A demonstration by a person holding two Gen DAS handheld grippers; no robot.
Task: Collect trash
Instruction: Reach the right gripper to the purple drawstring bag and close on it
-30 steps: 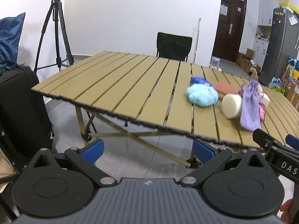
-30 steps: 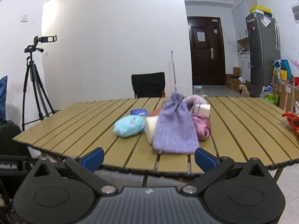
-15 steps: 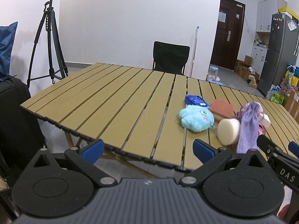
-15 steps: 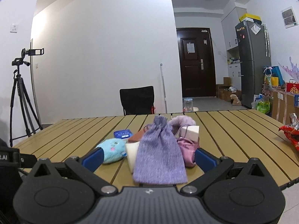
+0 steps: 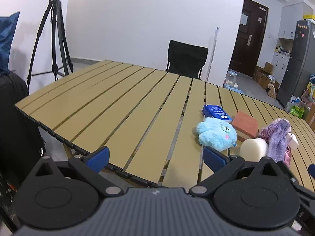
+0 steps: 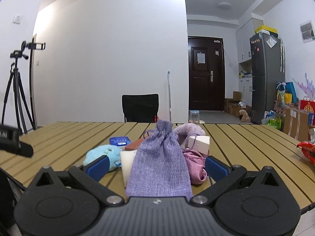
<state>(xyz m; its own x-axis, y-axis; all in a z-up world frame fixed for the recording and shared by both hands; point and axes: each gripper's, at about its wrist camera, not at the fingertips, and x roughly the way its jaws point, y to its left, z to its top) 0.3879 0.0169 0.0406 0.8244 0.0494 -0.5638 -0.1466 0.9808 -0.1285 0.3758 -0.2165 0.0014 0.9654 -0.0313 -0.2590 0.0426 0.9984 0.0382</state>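
Note:
A cluster of items lies on the slatted wooden table (image 5: 122, 106): a light blue plush toy (image 5: 216, 133), a blue packet (image 5: 215, 112), a brick-red block (image 5: 245, 123), a cream foam cylinder (image 5: 254, 151) and a lilac drawstring bag (image 5: 277, 139). My left gripper (image 5: 155, 156) is open over the table's near edge, left of the cluster. My right gripper (image 6: 157, 166) is open, and the lilac bag (image 6: 160, 165) stands between its fingers without being clamped. Behind the bag sit a pink pouch (image 6: 194, 166), a white box (image 6: 198, 142) and the plush toy (image 6: 102, 155). A red wrapper (image 6: 308, 151) lies at the far right.
A black chair (image 5: 186, 59) stands behind the table and a camera tripod (image 5: 53, 35) at the left. A black suitcase (image 5: 13, 118) is beside the table's left corner. A fridge (image 6: 266, 74), a door (image 6: 205, 72) and boxes fill the far right.
Both grippers have moved forward and up toward the table. The items now look larger and closer, and the lilac bag sits between the right fingers. Nothing has been picked up.

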